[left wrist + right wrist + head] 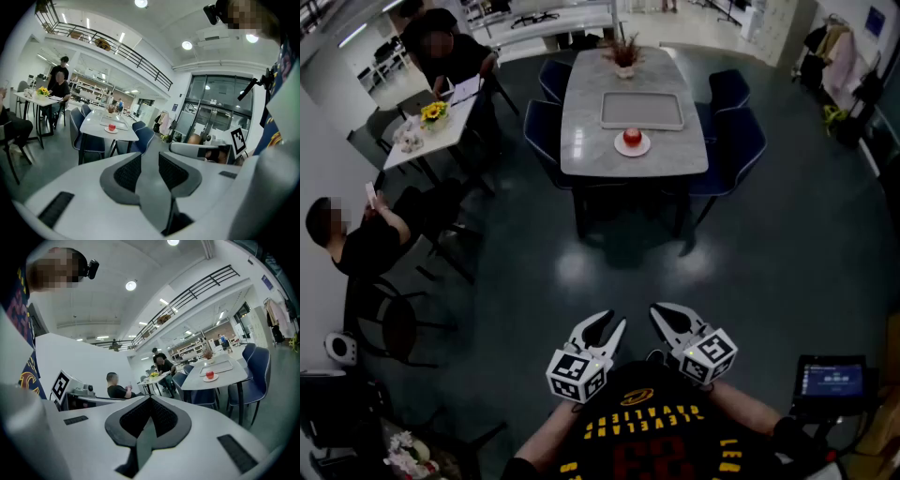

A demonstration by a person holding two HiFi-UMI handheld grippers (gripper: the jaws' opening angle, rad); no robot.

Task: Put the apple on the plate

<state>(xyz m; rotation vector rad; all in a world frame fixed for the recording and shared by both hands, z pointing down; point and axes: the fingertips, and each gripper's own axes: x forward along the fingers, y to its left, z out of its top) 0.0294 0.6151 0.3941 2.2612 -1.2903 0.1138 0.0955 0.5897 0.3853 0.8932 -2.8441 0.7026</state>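
Note:
A red apple (632, 137) sits on a small white plate (644, 149) at the near end of a grey table (581, 141), far ahead of me. Both grippers hang close to my body, well short of the table. My left gripper (610, 320) is open, with only floor showing between its pads (129, 171). My right gripper (665, 309) is shut, its jaws meeting at the tip with nothing in them. The left gripper view shows the apple (111, 126) and plate (107, 131) small in the distance. In the right gripper view the apple (209, 375) rests on the plate (205, 379).
A grey tray (641, 111) and a potted plant (625, 54) lie further back on the table. Blue chairs (737, 148) stand on both sides. Two seated people (366, 234) and a side table with flowers (434, 112) are at the left. Dark floor (609, 262) lies between me and the table.

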